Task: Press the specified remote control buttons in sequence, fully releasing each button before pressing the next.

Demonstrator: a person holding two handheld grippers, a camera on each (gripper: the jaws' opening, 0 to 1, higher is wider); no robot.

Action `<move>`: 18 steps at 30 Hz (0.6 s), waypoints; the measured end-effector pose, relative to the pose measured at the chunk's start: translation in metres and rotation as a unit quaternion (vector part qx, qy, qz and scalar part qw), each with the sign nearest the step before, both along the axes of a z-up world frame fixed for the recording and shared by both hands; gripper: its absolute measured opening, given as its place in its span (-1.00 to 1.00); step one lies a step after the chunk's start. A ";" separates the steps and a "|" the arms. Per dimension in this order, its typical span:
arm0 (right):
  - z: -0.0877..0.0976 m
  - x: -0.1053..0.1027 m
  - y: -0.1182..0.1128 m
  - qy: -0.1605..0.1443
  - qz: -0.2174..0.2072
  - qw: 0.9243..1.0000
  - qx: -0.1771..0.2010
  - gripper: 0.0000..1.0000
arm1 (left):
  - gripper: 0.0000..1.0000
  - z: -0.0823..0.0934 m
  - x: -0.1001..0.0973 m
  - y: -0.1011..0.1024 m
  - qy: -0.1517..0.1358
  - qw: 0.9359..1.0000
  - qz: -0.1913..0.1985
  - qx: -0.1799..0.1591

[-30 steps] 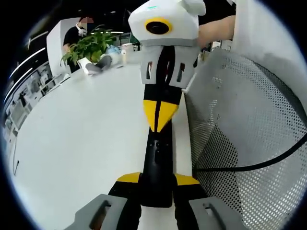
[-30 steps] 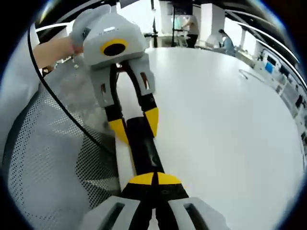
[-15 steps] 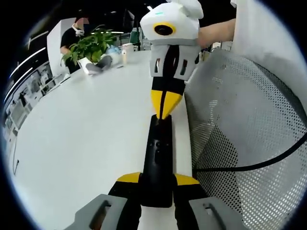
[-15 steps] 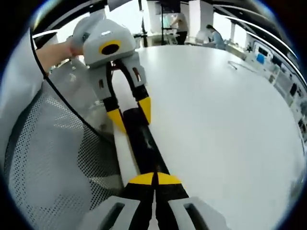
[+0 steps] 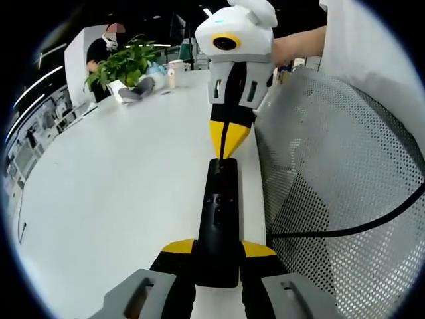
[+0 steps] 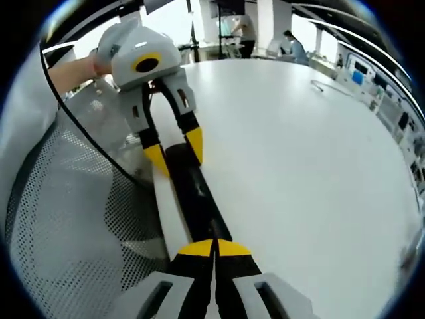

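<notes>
Left gripper view shows the big white table [image 5: 119,199], smooth and a bit shiny, with a round edge. The landmark here is the remote control [image 5: 218,219]: long, thin, black and hard, with small buttons on top. It lies along the table's edge. Just beside the remote, off the table, is a grey mesh chair back [image 5: 332,186] full of little holes, with a thin black cable [image 5: 358,226] across it. Far past the remote, at the table's other end, stands a leafy green plant [image 5: 123,63] with a few small things beside it.

The left gripper [image 5: 218,256] has its yellow-tipped jaws closed tight on the near end of the remote, one jaw on each side. The right gripper [image 5: 230,147] comes in from the far end with its two yellow tips pressed together into one point, holding nothing. That point sits at the remote's far end, touching or nearly touching it.

In the right gripper view, the right gripper [image 6: 214,249] points along the remote [image 6: 192,193], and the left gripper [image 6: 174,151] clamps the far end.

What could go wrong, I think: the buttons are tiny and close together, so the point may hit the wrong one or two at once. A hard push could tip the remote or slide it off the edge.
</notes>
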State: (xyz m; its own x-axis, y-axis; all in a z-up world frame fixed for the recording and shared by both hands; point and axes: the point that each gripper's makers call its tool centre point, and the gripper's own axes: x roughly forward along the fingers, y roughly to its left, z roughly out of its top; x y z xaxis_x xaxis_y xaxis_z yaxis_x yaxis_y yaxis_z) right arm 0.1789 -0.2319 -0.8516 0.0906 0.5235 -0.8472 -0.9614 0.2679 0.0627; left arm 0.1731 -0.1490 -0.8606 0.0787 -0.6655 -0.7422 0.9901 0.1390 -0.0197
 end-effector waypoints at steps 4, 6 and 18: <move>-0.001 0.000 -0.001 -0.033 0.056 0.997 -0.028 -1.00 | -0.53 0.000 0.000 0.000 0.000 1.000 -0.003 0.003; -0.001 0.000 0.000 -0.063 0.090 0.993 -0.052 -1.00 | -0.53 0.000 0.000 0.000 0.001 1.000 -0.006 0.007; -0.001 0.000 0.001 -0.067 0.079 0.994 -0.042 -1.00 | -0.53 0.000 0.000 0.001 0.000 1.000 -0.008 0.011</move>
State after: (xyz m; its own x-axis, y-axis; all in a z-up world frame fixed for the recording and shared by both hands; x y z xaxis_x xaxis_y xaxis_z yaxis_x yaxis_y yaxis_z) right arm 0.1788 -0.2310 -0.8530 0.1282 0.4679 -0.8744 -0.9900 0.1122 -0.0851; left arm 0.1728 -0.1482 -0.8603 0.0673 -0.6498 -0.7571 0.9923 0.1227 -0.0171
